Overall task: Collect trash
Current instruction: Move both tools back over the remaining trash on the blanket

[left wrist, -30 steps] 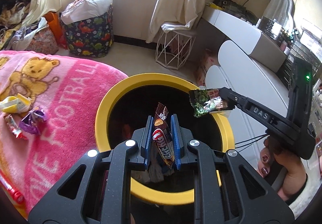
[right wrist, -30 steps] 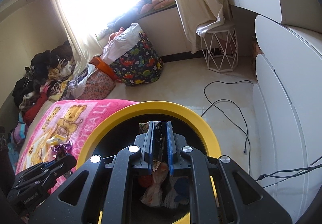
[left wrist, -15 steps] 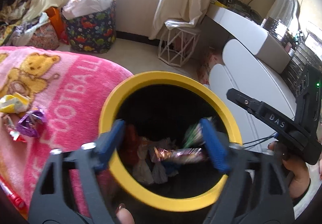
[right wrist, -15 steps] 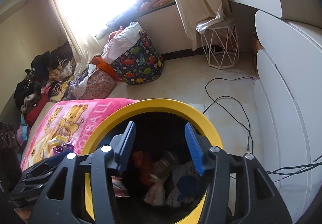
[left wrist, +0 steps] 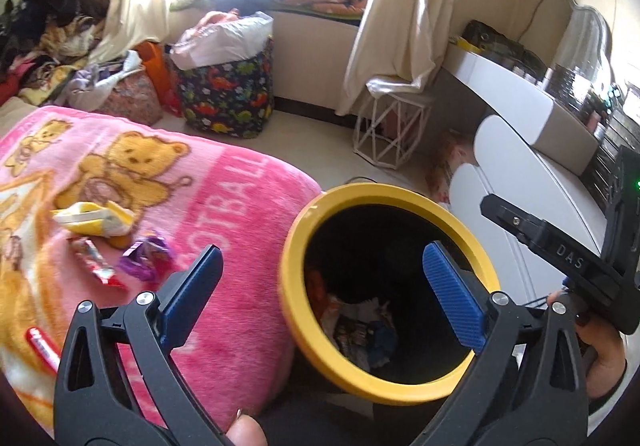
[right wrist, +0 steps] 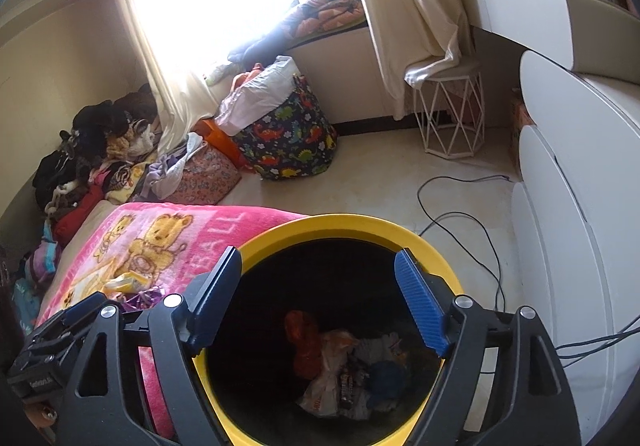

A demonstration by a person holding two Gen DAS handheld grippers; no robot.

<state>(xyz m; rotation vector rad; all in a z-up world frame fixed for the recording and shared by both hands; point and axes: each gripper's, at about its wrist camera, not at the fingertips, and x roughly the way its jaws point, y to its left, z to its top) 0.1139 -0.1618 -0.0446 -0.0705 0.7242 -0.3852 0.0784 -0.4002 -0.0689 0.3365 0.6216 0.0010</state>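
A yellow-rimmed black bin (left wrist: 400, 194) stands beside the bed, with several wrappers (left wrist: 360, 330) at its bottom. It also shows in the right wrist view (right wrist: 348, 221), wrappers (right wrist: 344, 374) inside. My left gripper (left wrist: 322, 288) is open and empty, over the bin's left rim. My right gripper (right wrist: 318, 294) is open and empty above the bin mouth; its body (left wrist: 560, 258) shows in the left wrist view. On the pink blanket (left wrist: 224, 205) lie a yellow wrapper (left wrist: 94, 217), a purple wrapper (left wrist: 146, 256), a red-white wrapper (left wrist: 96, 262) and a red wrapper (left wrist: 42, 348).
A white dresser (right wrist: 580, 205) stands right of the bin. A black cable (right wrist: 460, 217) lies on the floor. A dinosaur-print basket (right wrist: 288, 133), a white wire stool (right wrist: 452, 117) and a clothes pile (right wrist: 92, 157) stand near the window.
Both grippers opened and dropped their wrappers into the bin. The left gripper has since swung left toward the blanket.
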